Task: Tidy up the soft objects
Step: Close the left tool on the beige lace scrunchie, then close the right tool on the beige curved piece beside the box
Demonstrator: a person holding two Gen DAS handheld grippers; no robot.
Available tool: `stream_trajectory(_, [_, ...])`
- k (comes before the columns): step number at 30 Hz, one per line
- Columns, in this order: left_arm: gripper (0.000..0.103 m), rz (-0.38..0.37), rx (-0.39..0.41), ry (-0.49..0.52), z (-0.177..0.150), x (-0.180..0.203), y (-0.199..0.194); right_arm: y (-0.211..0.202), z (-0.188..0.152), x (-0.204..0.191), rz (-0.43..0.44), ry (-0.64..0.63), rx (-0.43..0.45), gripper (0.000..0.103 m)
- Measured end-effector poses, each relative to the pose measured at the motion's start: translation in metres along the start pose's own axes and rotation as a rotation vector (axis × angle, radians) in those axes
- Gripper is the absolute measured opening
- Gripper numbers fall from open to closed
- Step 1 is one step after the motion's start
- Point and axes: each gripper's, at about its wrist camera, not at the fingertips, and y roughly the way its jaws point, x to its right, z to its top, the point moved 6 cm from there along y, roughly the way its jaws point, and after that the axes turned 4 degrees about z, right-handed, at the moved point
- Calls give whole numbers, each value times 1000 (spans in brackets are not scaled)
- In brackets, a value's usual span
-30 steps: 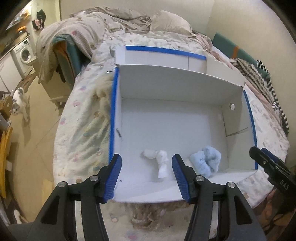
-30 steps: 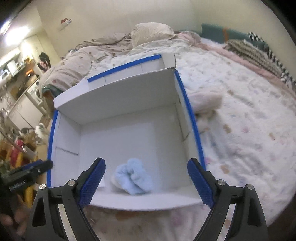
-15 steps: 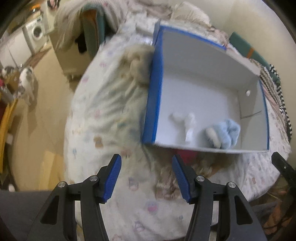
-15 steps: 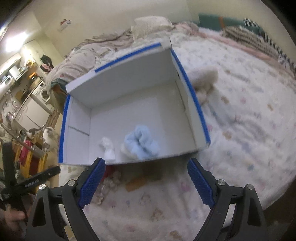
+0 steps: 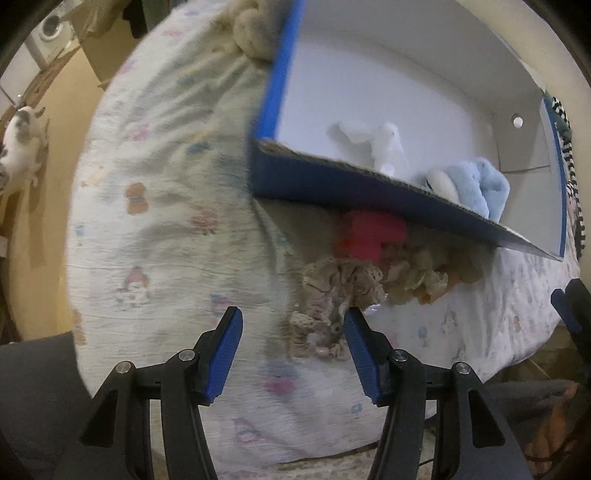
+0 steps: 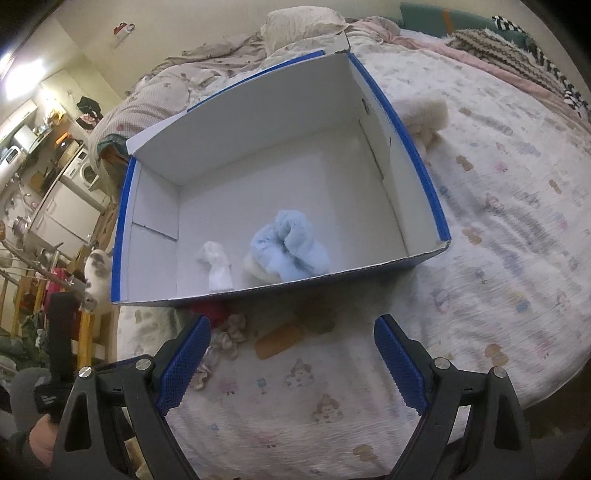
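A bed (image 6: 498, 229) under a pale quilt printed with small cartoon figures fills both views. Crumpled bedding and a pillow (image 6: 299, 22) lie at its far end, striped and knitted throws along the right edge. Left of the bed the room opens to a tan floor, with a washer (image 6: 86, 171) and cluttered counters beyond; a white-and-grey cat (image 5: 20, 144) sits on that floor.

An open box (image 6: 413, 155), white inside and blue outside, rests on the quilt with its long axis running left to right across the bed. Inside, by the near wall, a blue plush (image 6: 290, 247) lies bunched, and a white sock (image 6: 218, 264) just left of it, its long axis running roughly towards the near wall.

Outside that wall lie a red cloth (image 5: 371, 234), beige ruffled scrunchies (image 5: 340, 288) and an orange piece (image 6: 279, 341). A cream plush (image 6: 424, 114) sits against the box's right side, a tan one (image 5: 255, 26) at its left.

The left gripper (image 5: 291, 354) hovers spread and empty just before the scrunchies. The right gripper (image 6: 291, 363) is also spread wide, holding nothing, above the quilt near the orange piece.
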Motion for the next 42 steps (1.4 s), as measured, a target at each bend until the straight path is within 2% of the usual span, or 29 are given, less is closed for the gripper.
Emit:
stream_trajectory(2, [48, -12, -23, 2, -1, 5, 8, 1, -1, 0, 2, -1, -6, 96])
stream_trajectory(4, [31, -17, -36, 9, 0, 10, 14, 2, -2, 0, 3, -3, -11, 96])
stream_trajectory(10, [12, 10, -68, 44, 5, 27, 30, 5, -3, 0, 2, 0, -25, 96])
stream_trajectory(12, [10, 24, -69, 40, 6, 30, 31, 6, -3, 1, -3, 1, -28, 96])
stream_trajectory(16, [10, 6, -48, 43, 8, 29, 23, 7, -3, 3, -5, 12, -32, 96])
stream_trajectory(20, [9, -25, 15, 53, 5, 22, -3, 7, -4, 8, -1, 35, -38, 96])
stream_trajectory(26, [9, 20, 161, 98, 3, 8, -45, 14, -6, 25, 3, 119, -64, 96])
stream_trajectory(29, [9, 9, 163, 81, 6, -3, -49, 21, -6, 34, 8, 167, -82, 96])
stream_trajectory(34, [9, 8, 172, 64, 9, -11, -54, 44, -9, 35, -7, 171, -137, 79])
stream_trajectory(38, [9, 8, 165, 65, 10, -11, -51, 71, -10, 33, -9, 171, -196, 52])
stream_trajectory(42, [9, -2, 144, 60, 12, -6, -46, 93, -14, 37, -35, 191, -232, 51])
